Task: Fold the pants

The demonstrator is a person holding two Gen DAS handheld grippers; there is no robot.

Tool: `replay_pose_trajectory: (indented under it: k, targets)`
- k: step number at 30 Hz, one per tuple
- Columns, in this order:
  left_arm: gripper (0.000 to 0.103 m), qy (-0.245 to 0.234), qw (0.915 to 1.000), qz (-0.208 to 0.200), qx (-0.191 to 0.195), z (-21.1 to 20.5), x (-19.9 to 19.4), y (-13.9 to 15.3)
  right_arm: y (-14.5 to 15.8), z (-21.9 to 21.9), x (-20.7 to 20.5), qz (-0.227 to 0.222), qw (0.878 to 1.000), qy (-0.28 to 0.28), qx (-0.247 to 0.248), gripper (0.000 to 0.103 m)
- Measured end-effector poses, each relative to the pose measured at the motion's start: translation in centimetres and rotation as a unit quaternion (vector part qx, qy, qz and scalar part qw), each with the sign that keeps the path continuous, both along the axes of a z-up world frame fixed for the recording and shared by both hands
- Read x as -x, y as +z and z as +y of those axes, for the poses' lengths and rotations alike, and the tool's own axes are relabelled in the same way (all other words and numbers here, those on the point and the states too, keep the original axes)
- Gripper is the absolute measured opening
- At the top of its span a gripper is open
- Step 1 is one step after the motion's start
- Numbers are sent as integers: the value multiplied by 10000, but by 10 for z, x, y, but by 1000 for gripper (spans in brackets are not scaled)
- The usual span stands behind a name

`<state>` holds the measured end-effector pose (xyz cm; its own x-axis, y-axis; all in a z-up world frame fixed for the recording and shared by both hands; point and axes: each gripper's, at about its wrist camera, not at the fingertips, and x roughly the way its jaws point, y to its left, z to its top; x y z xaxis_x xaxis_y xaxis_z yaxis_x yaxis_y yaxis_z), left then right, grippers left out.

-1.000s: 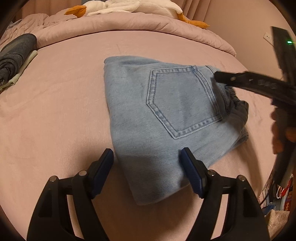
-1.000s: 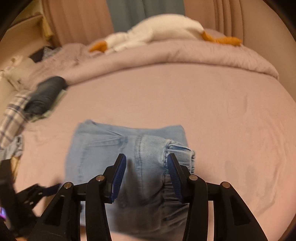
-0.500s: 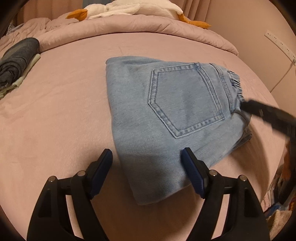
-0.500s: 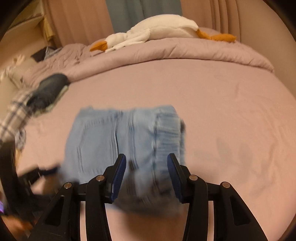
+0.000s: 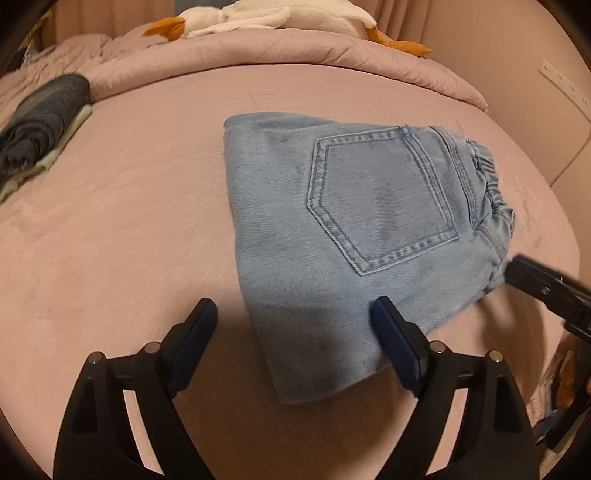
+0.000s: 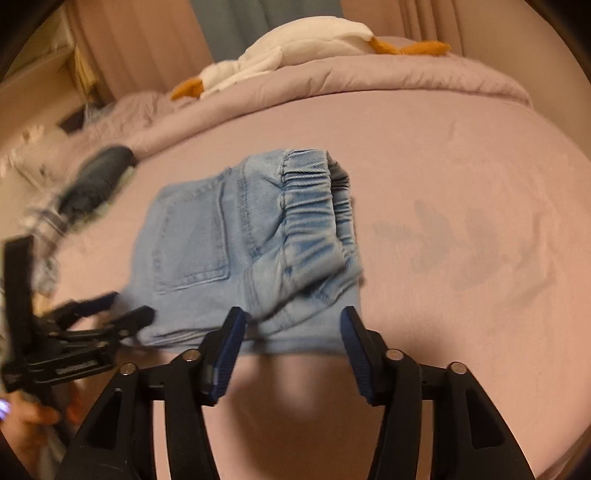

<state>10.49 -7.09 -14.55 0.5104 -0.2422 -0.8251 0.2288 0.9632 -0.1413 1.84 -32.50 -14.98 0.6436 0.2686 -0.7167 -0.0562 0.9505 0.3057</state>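
Note:
The light blue denim pants (image 5: 362, 229) lie folded into a compact stack on the pink bed, back pocket up, elastic waistband at the right. In the right wrist view the pants (image 6: 251, 251) lie just beyond the fingers, waistband nearest. My left gripper (image 5: 295, 343) is open and empty, hovering over the near corner of the fold. My right gripper (image 6: 291, 347) is open and empty, just off the waistband edge. It shows in the left wrist view (image 5: 546, 291) as a dark arm at the right.
A rolled dark garment (image 5: 40, 122) on a pale cloth lies at the far left of the bed. A bunched pink duvet (image 5: 295, 51) with a white goose plush (image 5: 258, 18) lies along the back. The bed edge and wall are at the right.
My right gripper has let go of the waistband, opened wider and pulled back off the pants. The left gripper has barely moved.

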Motion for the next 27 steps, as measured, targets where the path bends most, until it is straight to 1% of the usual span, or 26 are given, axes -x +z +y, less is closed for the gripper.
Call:
replay_pose_trajectory:
  k: [1,2,3,5,7,9,10,13,15,20,22,24,25,27]
  targets:
    - [87,30,9999,76,121,4,0,0,-1,-6,4,16,9997,-34,-254,64]
    - [87,54,9994,149,311,9,0,1,-2,-14,6,35,9988,-96,-486,66]
    - [87,77,9986,208,472,13,1,0,-3,-18,7,71,9979,-132,-629,69]
    - [87,142,9941,434,984,25,1,-2,-9,-32,9,195,9936,-155,-1099,70]
    - [87,218,9881,593,1406,35,0,-5,-17,-46,9,315,9854,-204,-1659,70]
    - [87,239,9828,675,1702,41,0,-6,-26,-55,9,424,9774,-318,-2046,72]
    - [87,247,9791,736,1878,44,-2,-7,-31,-59,8,493,9734,-374,-2206,72]
    - [87,314,9632,989,2478,53,-9,-12,-41,-65,5,569,9621,-429,-2631,72]
    - [87,388,9534,1104,2782,59,-15,-15,-42,-67,4,545,9588,-488,-2744,72]
    - [87,445,9371,1291,3213,63,-33,-16,-37,-74,-9,444,9596,-615,-2710,72]
    - [87,472,9322,1329,3333,62,-40,-16,-44,-75,-22,596,9539,-560,-2889,72]
    - [88,467,9302,1341,3384,61,-47,-16,-48,-77,-31,650,9474,-460,-3101,73]
    - [88,445,9306,1338,3379,58,-50,-15,-49,-77,-36,682,9445,-398,-3188,74]
    - [88,389,9327,1312,3338,53,-52,-13,-48,-72,-46,742,9428,-246,-3240,74]
